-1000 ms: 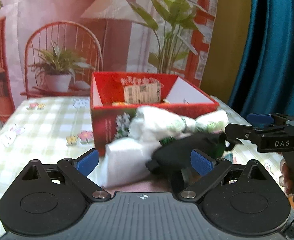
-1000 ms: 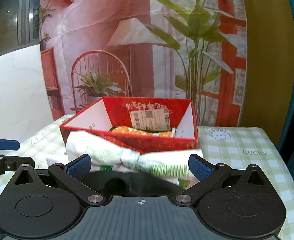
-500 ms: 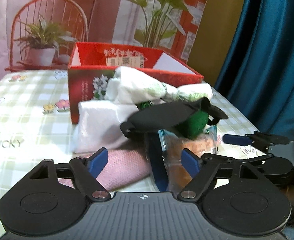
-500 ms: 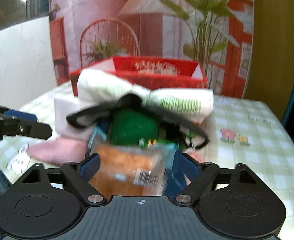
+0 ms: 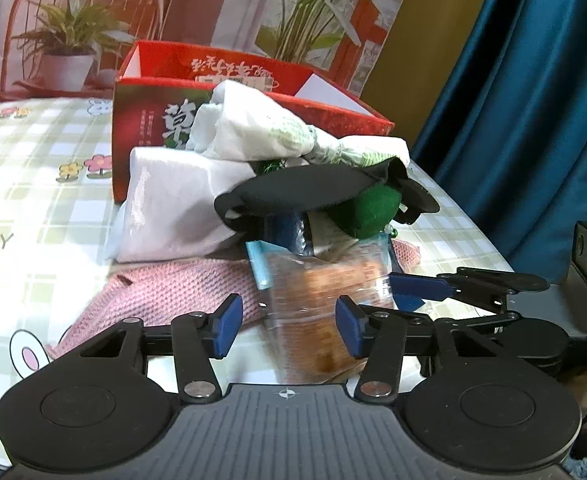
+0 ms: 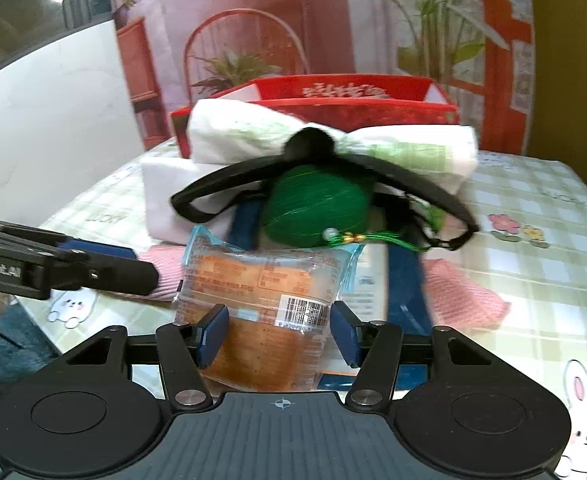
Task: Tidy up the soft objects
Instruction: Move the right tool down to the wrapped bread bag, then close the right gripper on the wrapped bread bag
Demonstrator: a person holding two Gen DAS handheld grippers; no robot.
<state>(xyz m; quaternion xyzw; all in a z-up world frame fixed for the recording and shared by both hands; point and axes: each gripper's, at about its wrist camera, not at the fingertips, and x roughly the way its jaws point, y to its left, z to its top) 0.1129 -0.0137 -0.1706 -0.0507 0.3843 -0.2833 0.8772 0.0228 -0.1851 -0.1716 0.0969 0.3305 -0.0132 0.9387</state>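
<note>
Checked tablecloth (image 6: 533, 216) under crinkly clear bread packet (image 6: 261, 300).

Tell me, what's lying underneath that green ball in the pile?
Under the green ball sits a clear-wrapped orange snack packet, with something blue beside it and pink knitted cloth on the table. What lies deeper under the ball is covered.
</note>
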